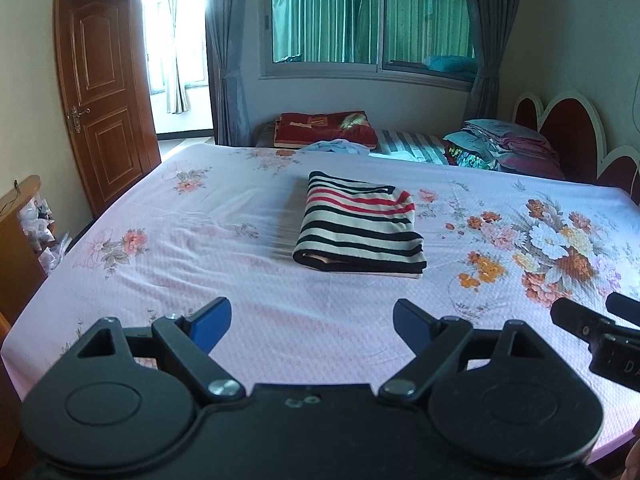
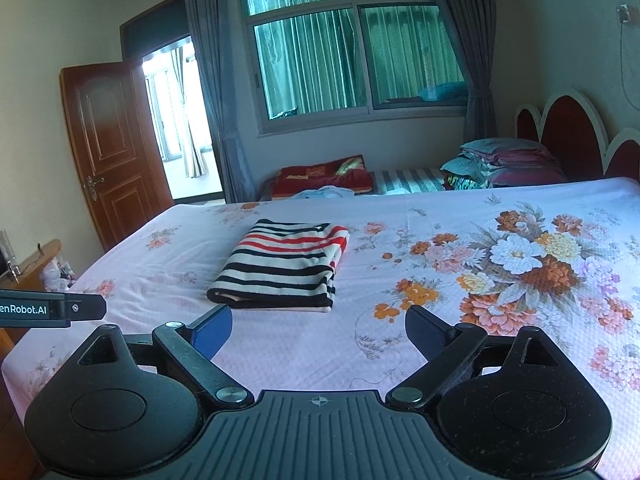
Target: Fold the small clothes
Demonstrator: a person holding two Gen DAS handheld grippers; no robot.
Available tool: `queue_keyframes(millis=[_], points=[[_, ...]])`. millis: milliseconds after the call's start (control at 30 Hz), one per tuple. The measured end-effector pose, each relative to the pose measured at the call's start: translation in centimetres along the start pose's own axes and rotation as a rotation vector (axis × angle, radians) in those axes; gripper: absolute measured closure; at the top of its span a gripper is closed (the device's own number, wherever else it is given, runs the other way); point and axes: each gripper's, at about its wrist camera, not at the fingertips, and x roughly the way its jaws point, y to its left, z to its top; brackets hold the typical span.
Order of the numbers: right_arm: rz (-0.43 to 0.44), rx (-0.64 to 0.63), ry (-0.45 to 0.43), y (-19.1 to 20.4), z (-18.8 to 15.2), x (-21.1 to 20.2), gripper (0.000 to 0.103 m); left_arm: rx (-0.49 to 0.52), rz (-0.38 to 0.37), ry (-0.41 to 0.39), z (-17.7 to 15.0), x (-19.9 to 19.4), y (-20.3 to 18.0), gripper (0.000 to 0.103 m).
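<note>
A striped garment (image 1: 360,226) in white, black and red lies folded into a neat rectangle on the pink floral bedsheet (image 1: 200,240). It shows in the right wrist view too, the striped garment (image 2: 282,266) lying ahead and left of centre. My left gripper (image 1: 312,320) hovers over the near part of the bed, open, with nothing between its blue pads. My right gripper (image 2: 320,330) is likewise open and empty, short of the garment. Part of the right gripper (image 1: 596,332) shows at the right edge of the left wrist view.
Beyond the bed lie a red blanket (image 1: 324,128), a light blue cloth (image 1: 332,146) and a pile of folded bedding (image 1: 500,148) by the red headboard (image 1: 560,128). A wooden door (image 1: 100,92) stands open at the left. A wooden cabinet (image 1: 16,240) flanks the bed's left edge.
</note>
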Motion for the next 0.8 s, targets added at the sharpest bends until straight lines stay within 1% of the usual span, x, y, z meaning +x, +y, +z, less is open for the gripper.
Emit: queue_keyframes(millis=[233,800], points=[[0.011,-0.003,0.003,0.1,0.0,0.3,0.01,-0.022,0.0,0.019,-0.1,0.7,0.2,0.015],[0.02,0.005,0.021,-0.3,-0.3,1.6,0.01,-0.028,0.011,0.032,0.0,1.7,0.2,0.015]])
